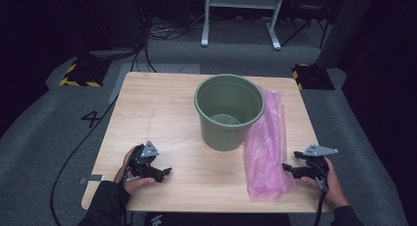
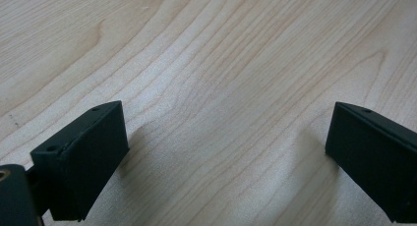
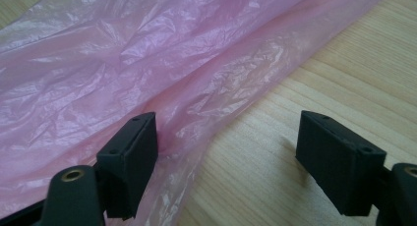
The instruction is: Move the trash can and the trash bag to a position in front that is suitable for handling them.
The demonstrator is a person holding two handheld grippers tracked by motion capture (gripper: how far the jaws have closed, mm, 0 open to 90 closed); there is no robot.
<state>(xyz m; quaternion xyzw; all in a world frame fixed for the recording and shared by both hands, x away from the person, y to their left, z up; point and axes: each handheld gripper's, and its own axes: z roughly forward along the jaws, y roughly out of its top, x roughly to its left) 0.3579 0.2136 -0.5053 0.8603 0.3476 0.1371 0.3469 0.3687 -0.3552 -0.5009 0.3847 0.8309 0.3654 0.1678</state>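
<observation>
**That pink bag is going to be floaty and slippery, so grab an edge**

So you've got the pink plastic bag [image 1: 266,147] lying flat on the surface [image 1: 162,118], stretched from beside the green bin [image 1: 229,110] down toward your near right corner. Its upper part touches or tucks just behind the bin's right side; I can't tell which. In the right gripper view you can see how thin and crinkly the film [image 3: 147,69] is: featherlight, totally limp, and slick enough to slide out of a lazy pinch. It won't break, but my guess is it'll tear or stretch if you yank it while part of it is snagged on the bin

Where I'd take hold: the near edge, where the layers bunch up in a fold. A pinch on a gathered bit should hold far better than on a single flat sheet, which the pads may just skate over. You'll probably need to press down to the wood and scoop a little

Pose-wise, your right tool [image 1: 293,170] sits low at the bag's near right edge, pointing left into it, with your hand [image 1: 328,183] behind it. It's released, jaws wide, one pad [image 3: 129,162] already over the film and the other [image 3: 339,159] over bare wood, nothing pinched yet

Your left tool [image 1: 166,173] is parked well apart from the bag on the near left, lying low and pointing right, also released with only wood grain between the jaws. It could help later by opening the bag's mouth
</observation>
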